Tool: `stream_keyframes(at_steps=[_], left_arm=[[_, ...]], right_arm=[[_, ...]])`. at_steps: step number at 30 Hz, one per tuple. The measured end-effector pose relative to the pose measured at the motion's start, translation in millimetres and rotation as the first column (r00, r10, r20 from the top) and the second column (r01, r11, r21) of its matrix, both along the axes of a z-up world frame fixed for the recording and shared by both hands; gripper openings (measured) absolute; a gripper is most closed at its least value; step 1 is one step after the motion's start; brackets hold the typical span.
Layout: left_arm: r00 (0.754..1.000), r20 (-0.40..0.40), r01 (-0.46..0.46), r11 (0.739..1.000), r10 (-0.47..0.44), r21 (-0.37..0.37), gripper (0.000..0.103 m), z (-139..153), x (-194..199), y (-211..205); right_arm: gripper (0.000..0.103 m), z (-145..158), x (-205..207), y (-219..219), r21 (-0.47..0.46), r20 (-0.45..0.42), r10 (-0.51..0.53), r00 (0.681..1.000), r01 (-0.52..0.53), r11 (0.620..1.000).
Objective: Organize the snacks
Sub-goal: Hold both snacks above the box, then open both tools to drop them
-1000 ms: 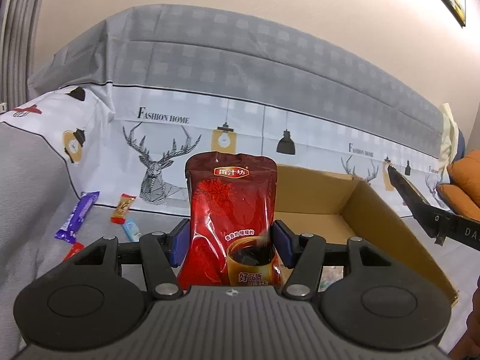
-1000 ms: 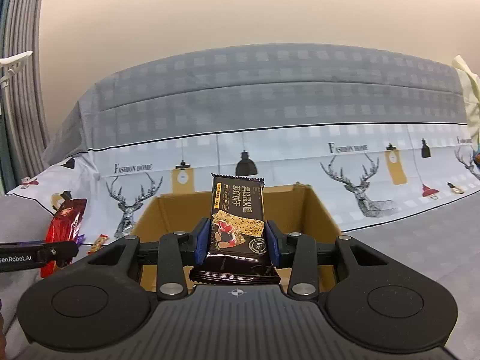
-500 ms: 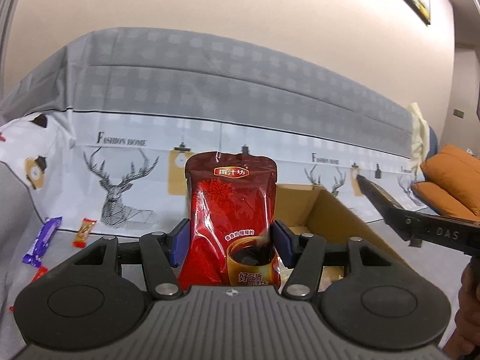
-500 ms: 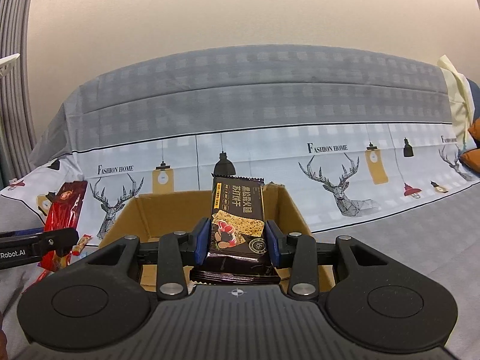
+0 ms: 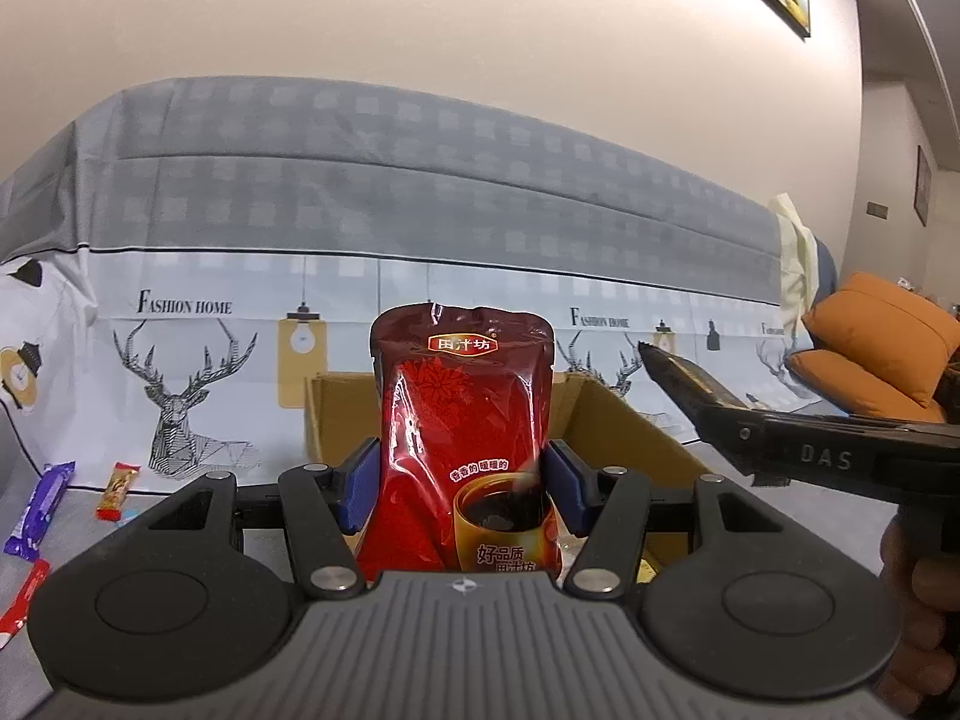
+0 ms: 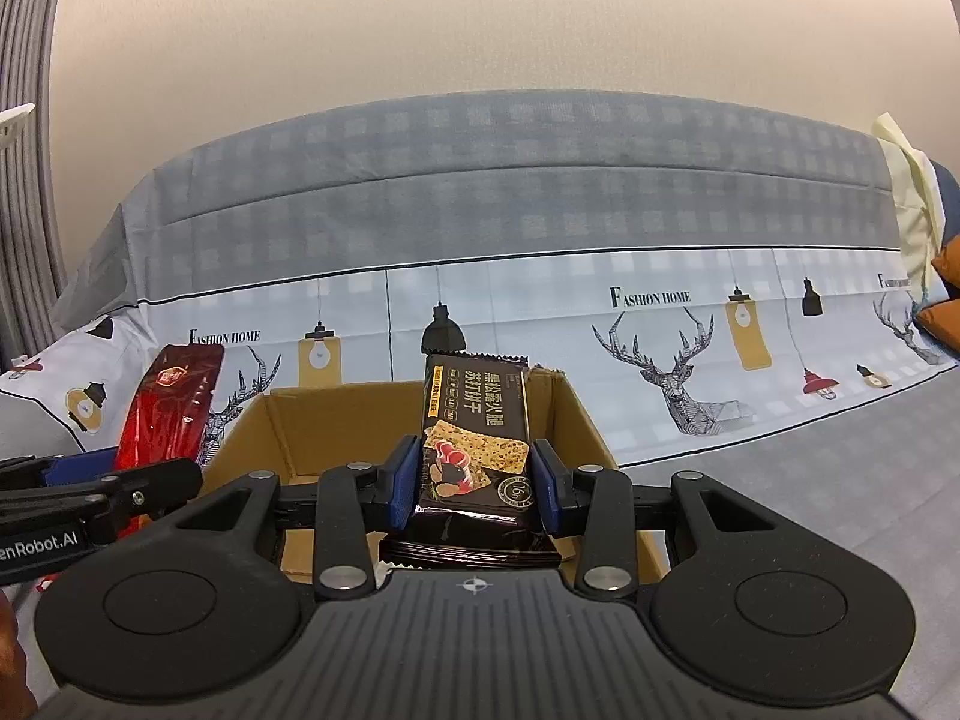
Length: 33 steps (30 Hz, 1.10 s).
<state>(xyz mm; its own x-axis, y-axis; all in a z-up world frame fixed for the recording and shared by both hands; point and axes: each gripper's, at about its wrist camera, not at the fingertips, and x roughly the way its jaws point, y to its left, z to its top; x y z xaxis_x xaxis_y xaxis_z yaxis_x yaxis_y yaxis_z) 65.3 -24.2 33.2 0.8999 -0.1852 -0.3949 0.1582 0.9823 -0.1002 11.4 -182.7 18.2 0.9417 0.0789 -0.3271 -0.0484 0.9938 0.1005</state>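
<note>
My left gripper [image 5: 459, 483] is shut on a red drink-mix pouch [image 5: 462, 420], held upright in front of an open cardboard box [image 5: 624, 426]. The pouch also shows at the left of the right wrist view [image 6: 171, 402]. My right gripper [image 6: 474, 483] is shut on a black cracker packet [image 6: 477, 432], held upright over the near side of the same box [image 6: 336, 420]. The right gripper enters the left wrist view from the right [image 5: 690, 384]. The box's inside is mostly hidden behind the held snacks.
Loose snacks lie on the grey seat left of the box: a purple bar [image 5: 39, 507], a small orange-red candy [image 5: 117, 489] and a red stick [image 5: 21, 600]. A sofa back under a deer-print cover [image 5: 180, 372] stands behind. Orange cushions [image 5: 870, 354] lie at far right.
Both grippers have swung relative to the box, each still holding its snack. In the left wrist view the box has moved toward centre behind the pouch and the loose snacks have slid left.
</note>
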Motion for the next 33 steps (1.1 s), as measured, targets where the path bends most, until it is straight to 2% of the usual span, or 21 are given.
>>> stream_keyframes(at_steps=[14, 33], left_arm=[[0.999, 0.016, 0.042, 0.999, -0.043, 0.002, 0.063, -1.2, 6.3, -13.8], [0.998, 0.004, 0.060, 0.998, -0.060, -0.003, 0.063, -5.7, 16.6, -17.3]], right_arm=[[0.042, -0.3, 2.0, 4.0, -0.014, -0.008, -0.041, 0.999, 0.040, 0.999], [0.042, -1.2, 6.5, 7.4, -0.019, -0.008, -0.046, 0.999, 0.046, 0.999]])
